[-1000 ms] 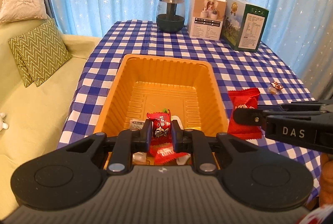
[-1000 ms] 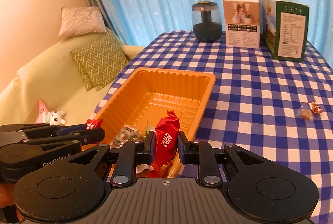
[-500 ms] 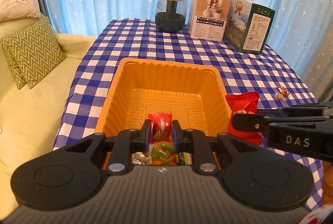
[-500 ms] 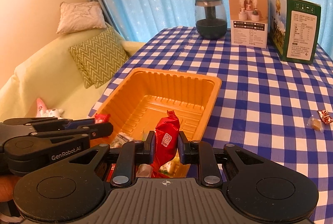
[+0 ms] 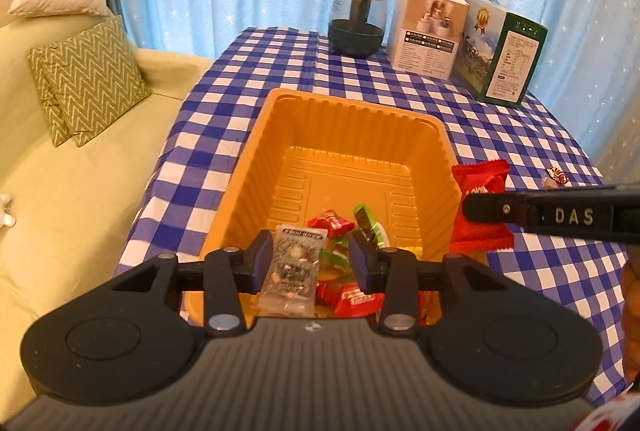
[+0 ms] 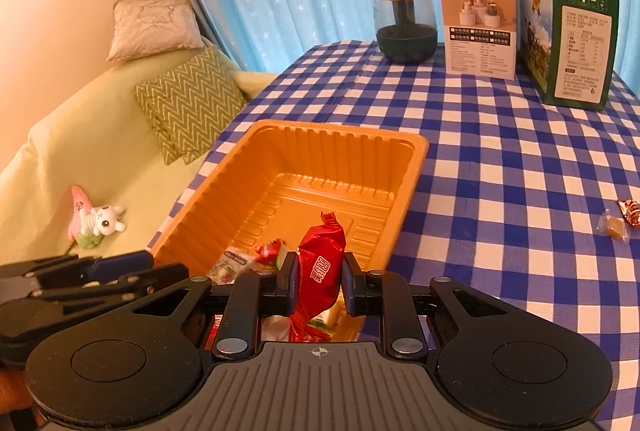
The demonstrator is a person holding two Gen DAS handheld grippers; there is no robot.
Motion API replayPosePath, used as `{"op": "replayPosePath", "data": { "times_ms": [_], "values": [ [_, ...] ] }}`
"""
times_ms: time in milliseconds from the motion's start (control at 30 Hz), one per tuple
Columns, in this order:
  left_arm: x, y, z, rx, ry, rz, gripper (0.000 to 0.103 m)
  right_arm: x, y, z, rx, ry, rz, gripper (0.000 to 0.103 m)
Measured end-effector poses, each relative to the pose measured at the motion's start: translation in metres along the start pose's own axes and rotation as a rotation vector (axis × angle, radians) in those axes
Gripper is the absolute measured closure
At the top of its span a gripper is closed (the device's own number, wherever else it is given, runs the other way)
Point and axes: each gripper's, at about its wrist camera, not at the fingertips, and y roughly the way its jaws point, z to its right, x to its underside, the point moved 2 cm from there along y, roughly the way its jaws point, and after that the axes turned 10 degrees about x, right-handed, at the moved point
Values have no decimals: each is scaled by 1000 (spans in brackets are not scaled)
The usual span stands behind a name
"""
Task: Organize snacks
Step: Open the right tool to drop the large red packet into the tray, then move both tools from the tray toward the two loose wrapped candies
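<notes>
From your left wrist view, your left gripper [image 5: 310, 261] hangs over the near end of the orange tray [image 5: 260, 135], its fingers opening with nothing pinched; a clear-wrapped snack [image 5: 294, 267] and red candies [image 5: 330, 223] lie in the tray below. From your right wrist view, your right gripper [image 6: 318, 285] has its fingers clamped narrowly on a red snack packet [image 6: 320, 267] above the tray's near corner. Two loose candies [image 6: 618, 223] lie apart on the checked tabletop [image 6: 500, 159].
</notes>
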Motion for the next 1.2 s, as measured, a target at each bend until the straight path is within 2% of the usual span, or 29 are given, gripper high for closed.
{"op": "replayPosePath", "data": {
  "times_ms": [133, 167, 200, 267, 433, 667, 900, 1200],
  "values": [
    [2, -8, -1, -7, -5, 8, 65, -5, 1, -5, -41, -8, 10, 80],
    [2, -10, -1, -8, -7, 10, 65, -5, 1, -5, -46, -5, 12, 75],
    [3, -12, -1, -9, -10, 13, 65, -5, 1, -4, -39, 5, 19, 61],
    [4, -17, 0, -10, -16, 17, 63, -6, -3, 0, -26, 32, 38, 48],
    [11, -26, 3, -5, -32, 21, 56, 1, -18, 22, 2, 104, 44, 47],
    [23, -42, 25, 11, -43, 31, 47, 34, -51, 66, 81, 235, 2, 47],
    [36, -57, 51, 34, -51, 30, 39, 58, -95, 93, 148, 268, 25, 47],
    [44, -70, 84, 65, -23, 22, 28, 74, -140, 111, 174, 317, 58, 47]
  ]
}}
